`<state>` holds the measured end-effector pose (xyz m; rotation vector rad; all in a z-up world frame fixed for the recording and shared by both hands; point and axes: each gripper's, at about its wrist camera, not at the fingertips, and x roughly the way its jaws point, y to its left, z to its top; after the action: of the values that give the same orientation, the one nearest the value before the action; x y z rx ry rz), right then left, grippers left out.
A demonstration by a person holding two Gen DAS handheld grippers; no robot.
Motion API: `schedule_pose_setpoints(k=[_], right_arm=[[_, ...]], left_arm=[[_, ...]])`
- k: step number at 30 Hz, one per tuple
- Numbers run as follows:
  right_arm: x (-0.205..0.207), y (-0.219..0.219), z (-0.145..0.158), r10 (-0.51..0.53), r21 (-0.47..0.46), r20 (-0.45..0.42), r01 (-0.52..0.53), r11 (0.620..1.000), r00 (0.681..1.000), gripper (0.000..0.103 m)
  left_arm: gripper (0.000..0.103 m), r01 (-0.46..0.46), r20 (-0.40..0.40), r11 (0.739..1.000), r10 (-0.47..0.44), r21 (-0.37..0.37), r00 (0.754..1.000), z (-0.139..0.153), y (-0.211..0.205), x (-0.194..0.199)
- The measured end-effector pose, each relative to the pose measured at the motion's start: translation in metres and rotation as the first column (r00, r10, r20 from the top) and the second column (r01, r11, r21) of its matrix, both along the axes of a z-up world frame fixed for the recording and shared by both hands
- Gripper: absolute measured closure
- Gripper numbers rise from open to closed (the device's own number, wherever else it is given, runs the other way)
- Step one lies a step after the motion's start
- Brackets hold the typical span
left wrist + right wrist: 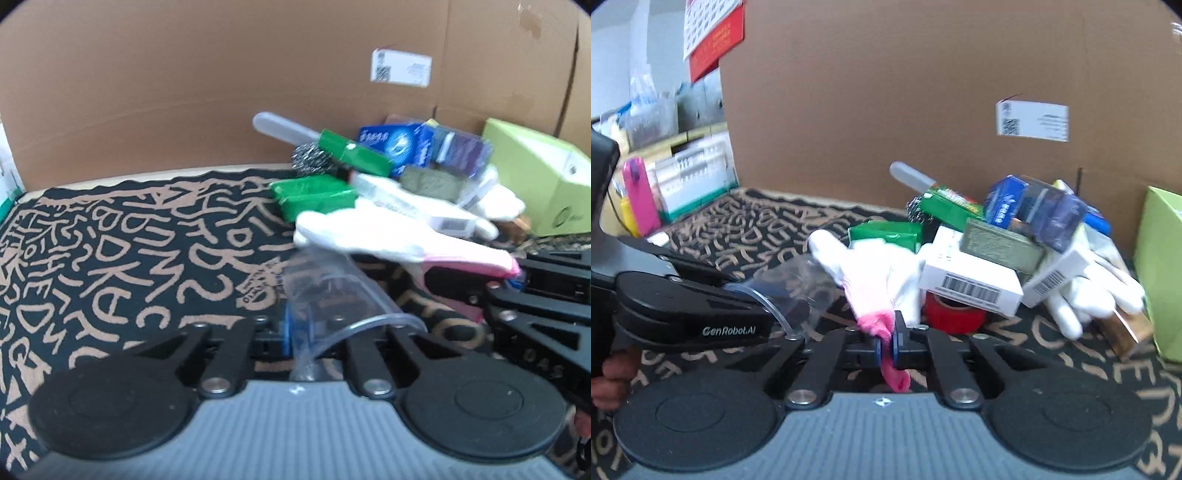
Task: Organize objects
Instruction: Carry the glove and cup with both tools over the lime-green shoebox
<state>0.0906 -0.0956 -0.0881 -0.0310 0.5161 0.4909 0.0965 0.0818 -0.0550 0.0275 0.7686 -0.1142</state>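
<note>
My left gripper (297,336) is shut on the rim of a clear plastic zip bag (332,291), which hangs open in front of it; it also shows in the right wrist view (790,291). My right gripper (886,347) is shut on the pink cuff of a white glove (875,273), held just right of the bag's mouth. The same glove (369,236) lies above the bag in the left wrist view. Behind them is a pile: green boxes (886,232), white barcode boxes (967,280), blue boxes (1034,206), a steel scourer (312,158), red tape (955,314) and a second white glove (1097,291).
A patterned black and tan mat (129,251) covers the table. A cardboard wall (184,92) stands at the back. A lime green box (539,177) is at the right. Pink and white items (639,195) stand at the far left of the right wrist view.
</note>
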Motion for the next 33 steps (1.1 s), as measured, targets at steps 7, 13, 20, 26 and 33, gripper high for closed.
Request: schedule_pose_setpoints(k=[7,13,20,26,33], right_arm=[[-0.04,-0.051,0.048,-0.056,0.141,0.136,0.036,0.989,0.989,0.096],[-0.059,-0.103,0.081,-0.192,0.177,0.269,0.147,0.973,0.944,0.096],[-0.054,-0.172,0.098,-0.398,0.181,0.327,0.357,0.916,0.857,0.096],[-0.021,-0.214,0.092,-0.521,0.146,0.305,0.501,0.853,0.798,0.096],[0.033,-0.247,0.069,-0.583,0.131,0.223,0.568,0.812,0.782,0.096]], left_arm=[[0.099,0.095,0.115,0.99,-0.083,-0.102,0.99,0.053,-0.021,-0.019],[0.099,0.217,0.201,0.965,-0.185,-0.15,0.962,0.094,-0.069,-0.005],[0.099,0.336,0.225,0.923,-0.293,-0.185,0.929,0.115,-0.151,0.036],[0.099,0.37,0.239,0.914,-0.327,-0.165,0.914,0.111,-0.228,0.077],[0.099,0.366,0.166,0.922,-0.345,-0.124,0.924,0.076,-0.29,0.133]])
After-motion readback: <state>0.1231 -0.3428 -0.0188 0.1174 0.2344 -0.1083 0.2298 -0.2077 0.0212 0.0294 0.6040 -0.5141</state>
